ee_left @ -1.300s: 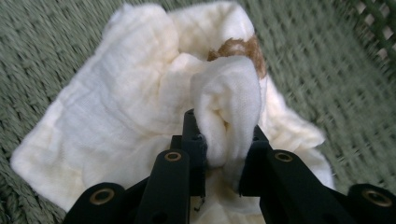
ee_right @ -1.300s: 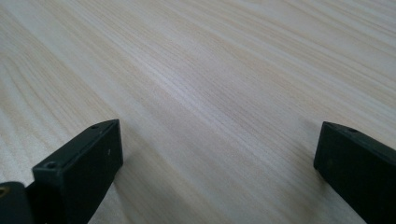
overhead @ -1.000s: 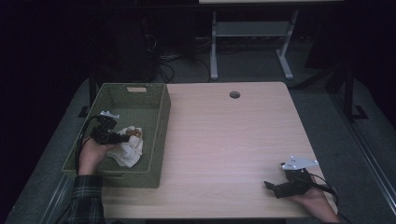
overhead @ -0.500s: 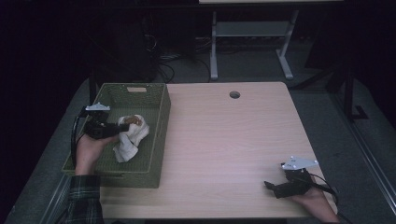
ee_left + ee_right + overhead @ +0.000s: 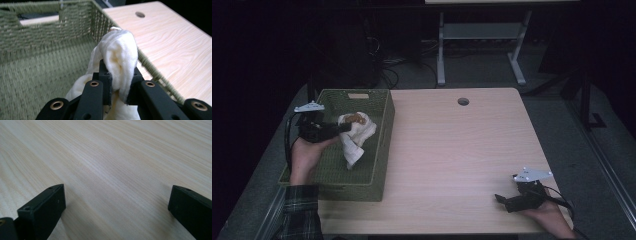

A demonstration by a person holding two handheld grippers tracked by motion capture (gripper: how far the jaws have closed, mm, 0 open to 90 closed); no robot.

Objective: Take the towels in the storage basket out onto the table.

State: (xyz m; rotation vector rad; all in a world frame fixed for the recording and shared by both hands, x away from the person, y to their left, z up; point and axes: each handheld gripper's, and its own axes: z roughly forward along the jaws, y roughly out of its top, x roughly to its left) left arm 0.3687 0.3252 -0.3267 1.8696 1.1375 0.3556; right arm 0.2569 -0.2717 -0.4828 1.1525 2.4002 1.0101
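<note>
left gripper (image 5: 343, 128) is clamped on a bunched fold of the white cloth (image 5: 357, 135); in the left gripper view the jaws are seen nearly together with a thick pleat of cream knit fabric (image 5: 120, 57) pinched between the pads, rest of the cloth draped down below them. grip is taken near the top of the bundle, probably so the loose end hangs free and does not snag on the weave. the gripper is held about level by the left hand (image 5: 304, 152), reaching in over the left rim of the green woven basket (image 5: 384, 150), with the cloth held inside and above the basket floor, lower corner trailing toward the bottom. a small brownish patch is seen on the upper part of the cloth in the high view; what it is cannot be told. the basket is set at the left edge of the light wood table (image 5: 452, 160), partly overhanging it, leaving the middle of the tabletop bare, likely as a landing zone for the cloth. step is judged as lifting the cloth out of the basket, not yet past the rim. right gripper (image 5: 503, 200) is rested on the table near the front right corner, well apart from the basket, under the right hand (image 5: 547, 217); in the right gripper view its jaws are spread wide with only bare wood grain (image 5: 112, 170) between them, nothing held, apparently parked and waiting. a round cable hole (image 5: 463, 101) is seen near the far edge of the table.
</note>
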